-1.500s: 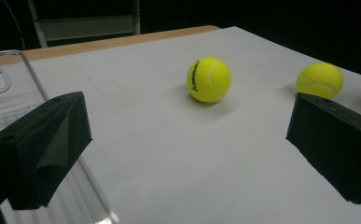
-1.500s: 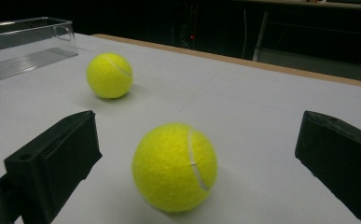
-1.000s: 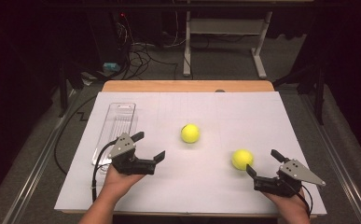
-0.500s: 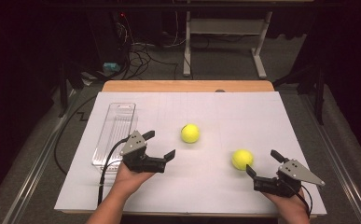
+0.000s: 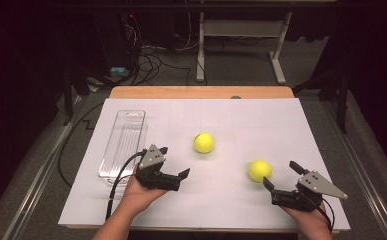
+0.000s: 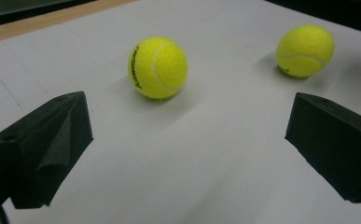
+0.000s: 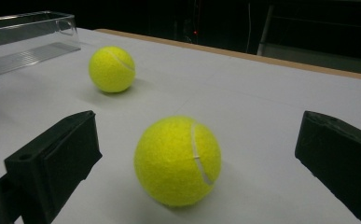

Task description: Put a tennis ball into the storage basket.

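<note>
Two yellow tennis balls lie on the white table sheet [image 5: 221,210]. One ball [image 5: 204,143] rests near the middle, the other [image 5: 259,170] to the right and nearer. My left gripper [image 5: 173,161] is open and empty, low over the sheet, a short way left of and nearer than the middle ball. In the left gripper view that ball [image 6: 158,66] lies ahead, apart from the jaws, with the second ball [image 6: 305,50] farther right. My right gripper [image 5: 280,174] is open just right of the near ball. That ball [image 7: 178,161] sits between the spread jaws, untouched.
A clear plastic tray [image 5: 123,142] lies lengthwise at the sheet's left side, beside my left hand; its end [image 7: 29,39] shows far left in the right gripper view. The wooden table edge [image 5: 201,92] runs along the back. Cables and a stand are on the floor beyond.
My left gripper has moved right, away from the tray and closer to the middle ball. The right gripper and both balls have stayed put.
</note>
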{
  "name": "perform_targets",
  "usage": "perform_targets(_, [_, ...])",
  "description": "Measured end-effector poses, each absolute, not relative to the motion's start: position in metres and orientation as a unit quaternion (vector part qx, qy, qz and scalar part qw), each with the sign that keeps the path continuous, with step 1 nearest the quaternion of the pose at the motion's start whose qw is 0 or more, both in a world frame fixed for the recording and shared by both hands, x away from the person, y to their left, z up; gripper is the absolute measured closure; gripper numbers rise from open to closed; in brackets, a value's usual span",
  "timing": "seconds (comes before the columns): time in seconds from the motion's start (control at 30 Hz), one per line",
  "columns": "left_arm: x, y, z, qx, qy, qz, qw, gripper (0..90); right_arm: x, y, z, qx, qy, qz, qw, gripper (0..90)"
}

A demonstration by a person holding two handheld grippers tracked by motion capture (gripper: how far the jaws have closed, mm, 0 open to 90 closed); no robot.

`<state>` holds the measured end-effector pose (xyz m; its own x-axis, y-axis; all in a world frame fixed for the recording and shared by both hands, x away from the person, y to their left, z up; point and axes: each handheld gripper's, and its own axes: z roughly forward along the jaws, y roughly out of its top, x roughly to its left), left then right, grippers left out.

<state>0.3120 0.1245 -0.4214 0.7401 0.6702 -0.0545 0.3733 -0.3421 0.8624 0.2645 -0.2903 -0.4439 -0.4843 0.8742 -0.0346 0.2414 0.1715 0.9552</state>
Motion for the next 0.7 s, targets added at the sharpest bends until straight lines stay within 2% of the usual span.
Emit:
perform_targets(0.27, [0.311, 0.115, -0.433, 0.838, 0.32, 0.155, 0.415, 1.4, 0.265, -0.29, -0.444, 0.4, 0.7, 0.503, 0.311, 0.0])
perform_targets(0.7, [0.316, 0.103, -0.45, 0.883, 0.319, 0.112, 0.325, 1.4, 0.265, -0.289, -0.447, 0.398, 0.707, 0.5, 0.304, 0.0])
